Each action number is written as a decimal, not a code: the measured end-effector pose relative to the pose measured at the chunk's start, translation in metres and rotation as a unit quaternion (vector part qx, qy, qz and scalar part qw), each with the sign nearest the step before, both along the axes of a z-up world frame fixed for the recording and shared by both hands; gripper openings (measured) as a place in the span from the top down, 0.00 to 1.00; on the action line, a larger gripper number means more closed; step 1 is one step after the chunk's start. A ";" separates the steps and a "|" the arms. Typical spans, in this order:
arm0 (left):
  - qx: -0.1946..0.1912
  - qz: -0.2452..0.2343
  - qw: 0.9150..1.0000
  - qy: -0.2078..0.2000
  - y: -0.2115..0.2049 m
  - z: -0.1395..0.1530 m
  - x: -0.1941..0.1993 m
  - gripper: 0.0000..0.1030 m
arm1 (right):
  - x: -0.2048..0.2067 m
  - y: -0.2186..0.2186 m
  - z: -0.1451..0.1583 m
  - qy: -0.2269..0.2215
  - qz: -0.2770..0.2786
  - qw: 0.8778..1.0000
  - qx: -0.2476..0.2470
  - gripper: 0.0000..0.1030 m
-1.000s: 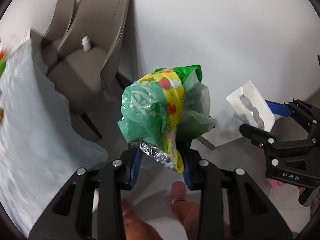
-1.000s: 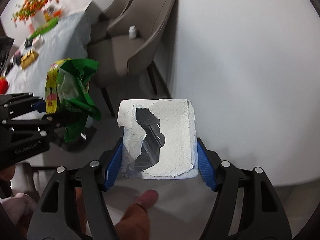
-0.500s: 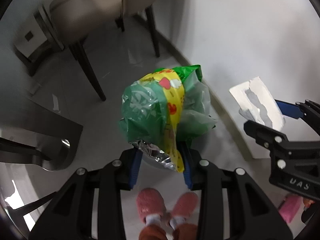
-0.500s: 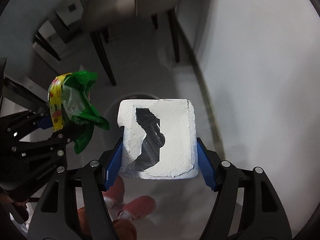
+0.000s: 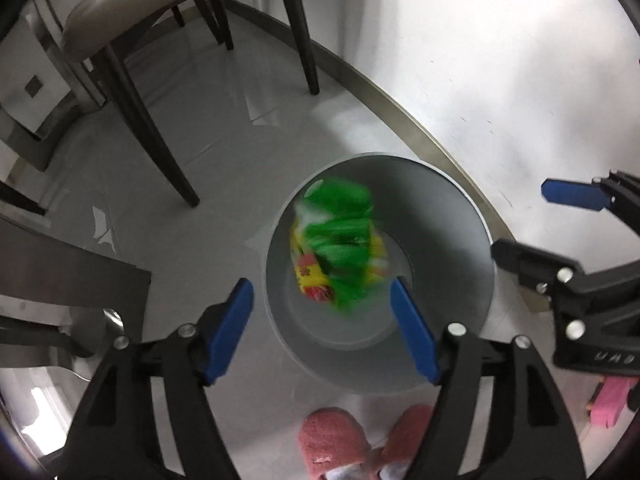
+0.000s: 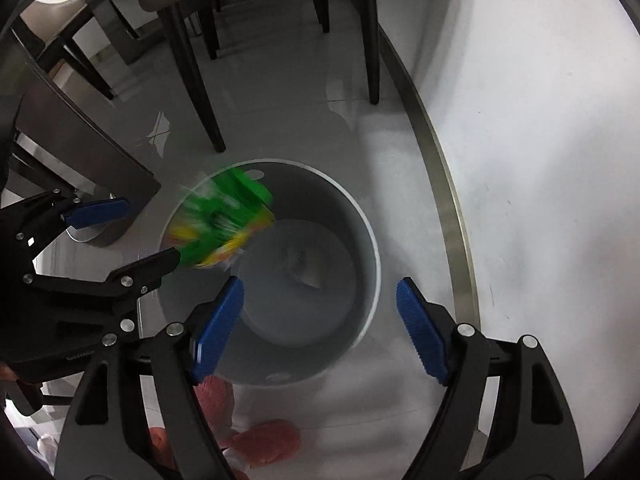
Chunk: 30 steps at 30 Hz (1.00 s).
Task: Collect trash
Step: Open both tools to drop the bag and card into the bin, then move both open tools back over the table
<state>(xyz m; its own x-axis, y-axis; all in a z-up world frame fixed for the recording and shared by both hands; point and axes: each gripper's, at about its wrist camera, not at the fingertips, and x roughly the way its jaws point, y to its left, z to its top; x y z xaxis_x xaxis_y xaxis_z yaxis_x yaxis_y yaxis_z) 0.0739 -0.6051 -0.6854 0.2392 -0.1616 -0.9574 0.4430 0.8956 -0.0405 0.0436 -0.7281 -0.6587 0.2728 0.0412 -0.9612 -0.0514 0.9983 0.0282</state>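
The green wrapper (image 5: 340,244) fell blurred into the bin (image 5: 476,280), below the left tongs (image 5: 322,328). Both the left and the right tongs (image 6: 320,320) had just been opening and gaped empty.

A home dining area: upholstered chairs (image 5: 132,12) on dark legs stand on a glossy grey tiled floor (image 6: 280,92) beside a white wall (image 5: 500,52), with pink slippers (image 5: 334,444) worn near a round waste bin (image 6: 360,216).
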 end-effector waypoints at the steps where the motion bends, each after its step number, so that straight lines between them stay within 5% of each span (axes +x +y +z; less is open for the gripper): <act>1: -0.001 -0.006 1.000 0.003 -0.001 0.003 -0.001 0.31 | -0.002 -0.001 0.008 0.002 -0.001 1.000 -0.002 0.26; 9: 0.000 -0.023 1.000 0.002 -0.008 0.106 -0.027 0.31 | -0.018 -0.011 0.101 0.010 -0.010 1.000 -0.025 0.26; 19: -0.046 -0.005 0.999 -0.017 0.016 0.317 -0.074 0.31 | -0.066 0.003 0.325 -0.025 -0.011 0.999 -0.025 0.26; 24: -0.083 0.046 0.995 -0.022 0.055 0.402 -0.092 0.30 | -0.079 0.030 0.429 -0.066 0.051 0.996 -0.016 0.26; 30: -0.078 0.105 0.988 -0.082 0.126 0.479 -0.108 0.30 | -0.078 0.097 0.496 -0.114 0.149 0.982 -0.006 0.26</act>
